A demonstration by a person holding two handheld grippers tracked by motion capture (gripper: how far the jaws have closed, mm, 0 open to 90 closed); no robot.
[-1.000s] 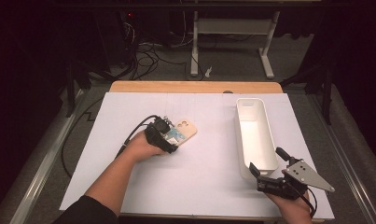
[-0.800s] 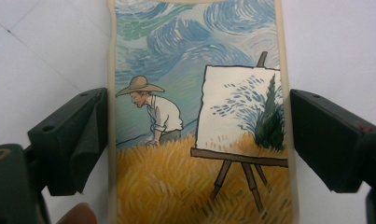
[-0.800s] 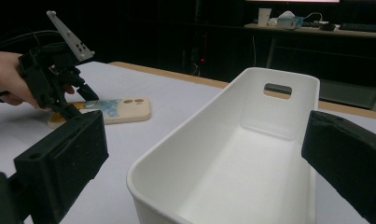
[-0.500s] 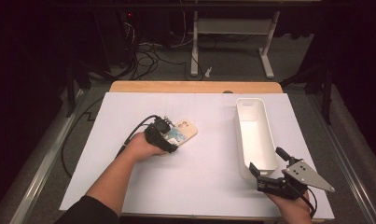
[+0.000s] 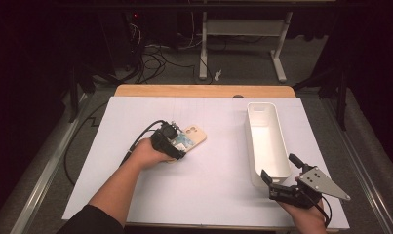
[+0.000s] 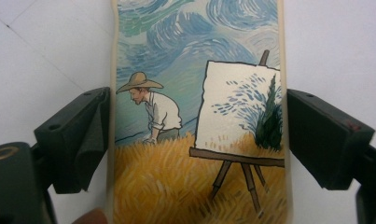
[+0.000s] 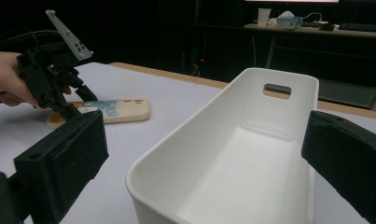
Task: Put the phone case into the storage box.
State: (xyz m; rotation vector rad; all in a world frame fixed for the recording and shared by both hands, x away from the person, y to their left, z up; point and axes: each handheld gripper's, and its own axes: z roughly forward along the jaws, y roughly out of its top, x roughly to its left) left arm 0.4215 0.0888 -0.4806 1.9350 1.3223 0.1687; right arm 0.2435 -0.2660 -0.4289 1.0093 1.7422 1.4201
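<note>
High view: the left gripper [image 5: 180,147] sits over the phone case [image 5: 193,138] on the table [image 5: 223,122]. Left gripper view: the case lies between the jaws, both pads at its edges. Right gripper view: jaws wide apart, the white bin [image 7: 251,140] just ahead between them.

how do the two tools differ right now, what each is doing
The left tool has its jaws set against both long edges of the painted phone case, which lies flat on the table; the right tool holds nothing. The left tool is at mid-table; the right tool stands open at the near end of the white bin, jaws spread wider than the bin. Both are hand-held, with black jaws.
</note>
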